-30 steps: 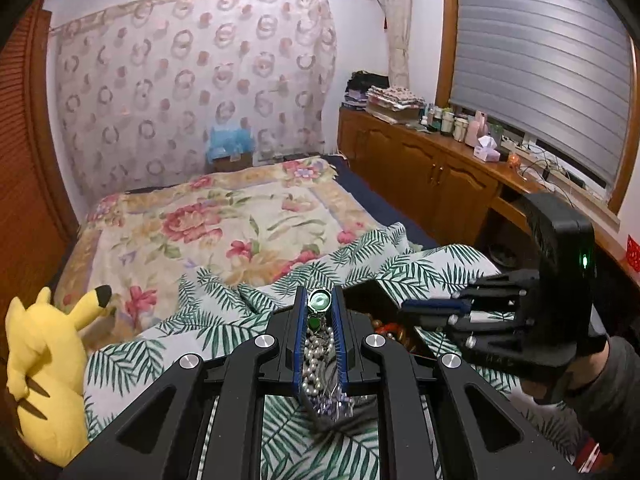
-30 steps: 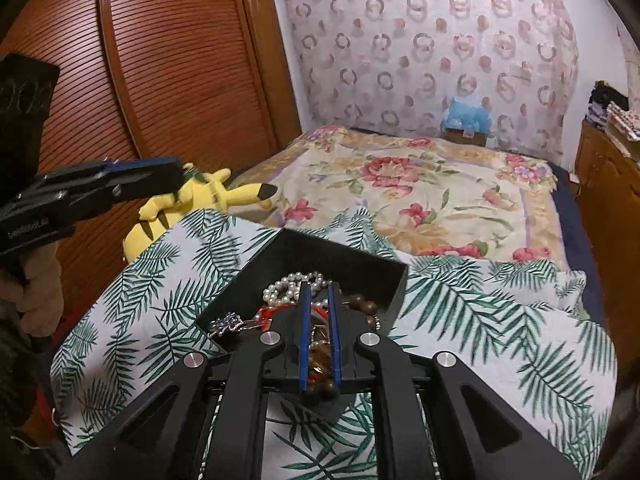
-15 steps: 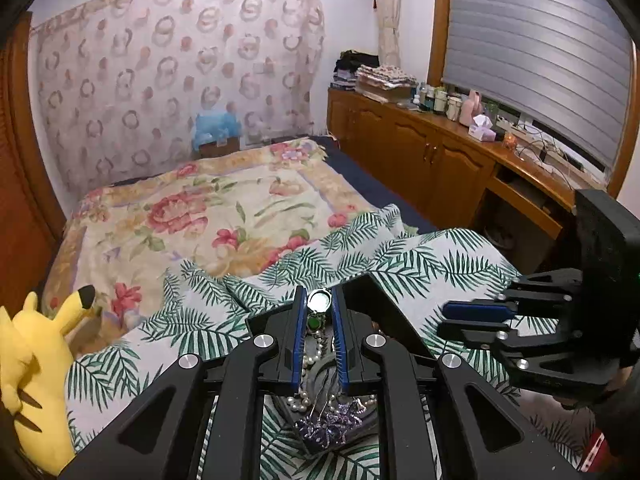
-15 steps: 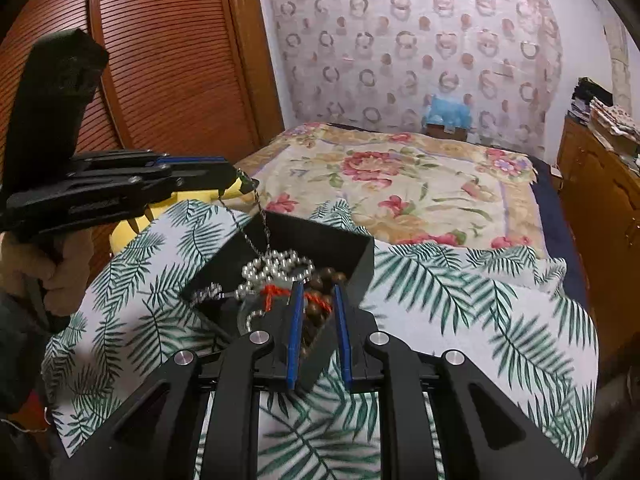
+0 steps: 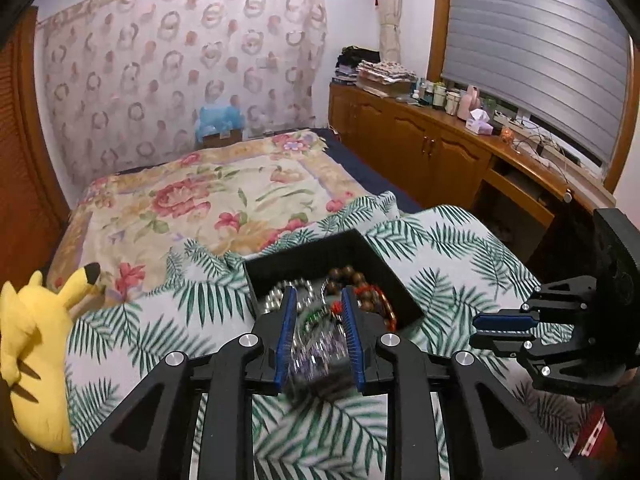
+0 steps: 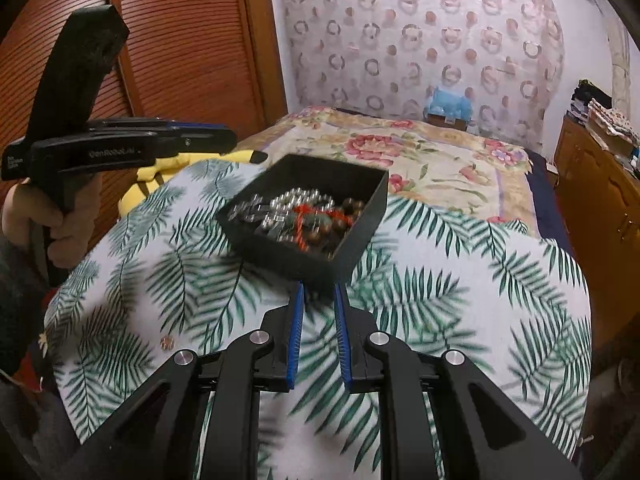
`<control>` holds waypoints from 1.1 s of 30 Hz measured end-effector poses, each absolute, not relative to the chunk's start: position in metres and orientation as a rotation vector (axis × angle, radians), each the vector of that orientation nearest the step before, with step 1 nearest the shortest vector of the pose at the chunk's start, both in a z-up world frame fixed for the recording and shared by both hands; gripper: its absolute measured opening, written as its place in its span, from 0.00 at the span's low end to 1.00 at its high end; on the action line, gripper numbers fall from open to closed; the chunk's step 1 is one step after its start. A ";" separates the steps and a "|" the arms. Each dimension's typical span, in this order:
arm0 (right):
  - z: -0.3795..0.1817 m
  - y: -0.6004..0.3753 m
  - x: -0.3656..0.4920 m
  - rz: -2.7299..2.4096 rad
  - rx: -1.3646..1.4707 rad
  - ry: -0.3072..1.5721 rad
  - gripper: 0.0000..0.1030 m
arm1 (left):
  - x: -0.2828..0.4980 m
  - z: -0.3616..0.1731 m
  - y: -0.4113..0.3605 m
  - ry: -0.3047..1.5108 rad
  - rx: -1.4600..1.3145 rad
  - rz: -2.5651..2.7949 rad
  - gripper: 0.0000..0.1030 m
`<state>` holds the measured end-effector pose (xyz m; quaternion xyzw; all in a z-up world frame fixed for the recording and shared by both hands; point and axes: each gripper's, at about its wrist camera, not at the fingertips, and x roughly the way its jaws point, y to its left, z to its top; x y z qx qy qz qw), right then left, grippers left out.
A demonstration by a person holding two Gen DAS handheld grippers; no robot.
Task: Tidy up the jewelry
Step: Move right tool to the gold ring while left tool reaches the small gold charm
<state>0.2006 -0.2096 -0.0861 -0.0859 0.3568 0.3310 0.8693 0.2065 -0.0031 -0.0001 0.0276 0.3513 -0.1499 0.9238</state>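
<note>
The left gripper [image 5: 318, 334] has its blue-padded jaws parting above the open box, and a blurred tangle of pale beads and purple glitter shows between them; I cannot tell whether anything is pinched. The right gripper [image 6: 318, 332] stands with its jaws a little apart and only cloth between them.

Largest first: the bed under its cream floral quilt [image 5: 208, 204] fills the room, with a white cloth printed with green palm fronds [image 6: 460, 280] spread over its near end. On that cloth sits the square black open-topped jewelry box [image 6: 360, 236], one corner pointing at the right gripper. Inside lie a string of pearly beads [image 6: 298, 198], a brown wooden bead bracelet [image 5: 360, 280] with red cord, and something small and silvery.

From the right jaws the box lies at twelve o'clock, near but not touching. From the left jaws it is directly beneath, spreading toward twelve and one o'clock. So the left hand [image 6: 36, 216] looks the nearer for the next pick. A tiny coppery piece [image 6: 166, 343] lies loose on the cloth at ten o'clock from the right jaws.
</note>
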 end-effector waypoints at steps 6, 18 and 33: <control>-0.099 -0.206 0.177 0.692 -0.224 0.779 0.17 | 0.182 -0.013 -0.001 0.747 0.059 -0.301 0.27; -0.130 -0.191 0.142 0.731 -0.289 0.846 0.34 | 0.143 -0.067 0.006 0.879 0.031 -0.292 0.27; -0.148 -0.173 0.130 0.698 -0.407 0.850 0.34 | 0.114 -0.092 0.005 0.934 0.040 -0.293 0.32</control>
